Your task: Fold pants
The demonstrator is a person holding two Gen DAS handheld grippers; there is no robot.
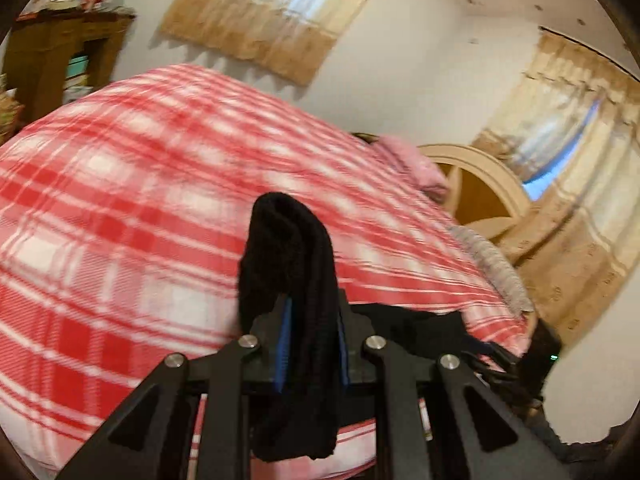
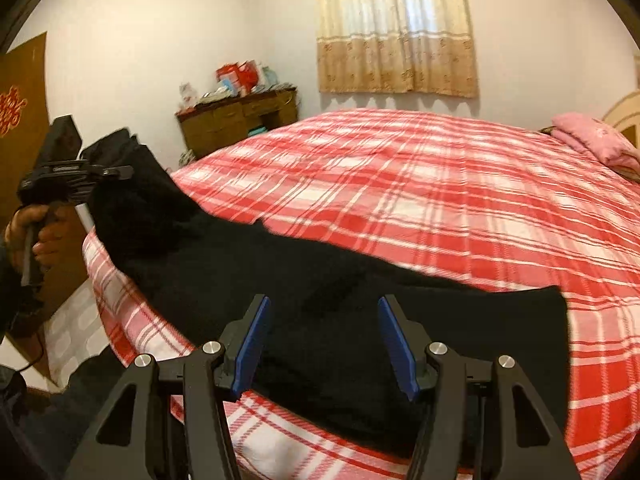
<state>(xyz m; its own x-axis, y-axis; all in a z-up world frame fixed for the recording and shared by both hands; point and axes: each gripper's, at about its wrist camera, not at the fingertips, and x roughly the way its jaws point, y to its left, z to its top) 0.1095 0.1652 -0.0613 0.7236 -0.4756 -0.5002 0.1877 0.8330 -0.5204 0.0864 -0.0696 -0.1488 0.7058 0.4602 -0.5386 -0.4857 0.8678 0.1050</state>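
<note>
Black pants [image 2: 328,304] lie along the near edge of a bed with a red and white plaid cover [image 2: 420,184]. My left gripper [image 1: 310,304] is shut on one end of the pants [image 1: 288,264] and holds it raised above the bed; the bunched cloth sticks up between the blue pads. That gripper also shows in the right wrist view [image 2: 116,172] at the far left, with the cloth rising to it. My right gripper [image 2: 322,344] is open, its blue pads [image 2: 252,348] spread just above the wide end of the pants lying flat.
A pink folded blanket [image 2: 592,140] lies at the head of the bed by a cream headboard [image 1: 480,184]. A brown dresser [image 2: 240,120] with clutter stands against the far wall. Curtained windows [image 2: 396,28] are behind. The floor drops off at the bed's left edge.
</note>
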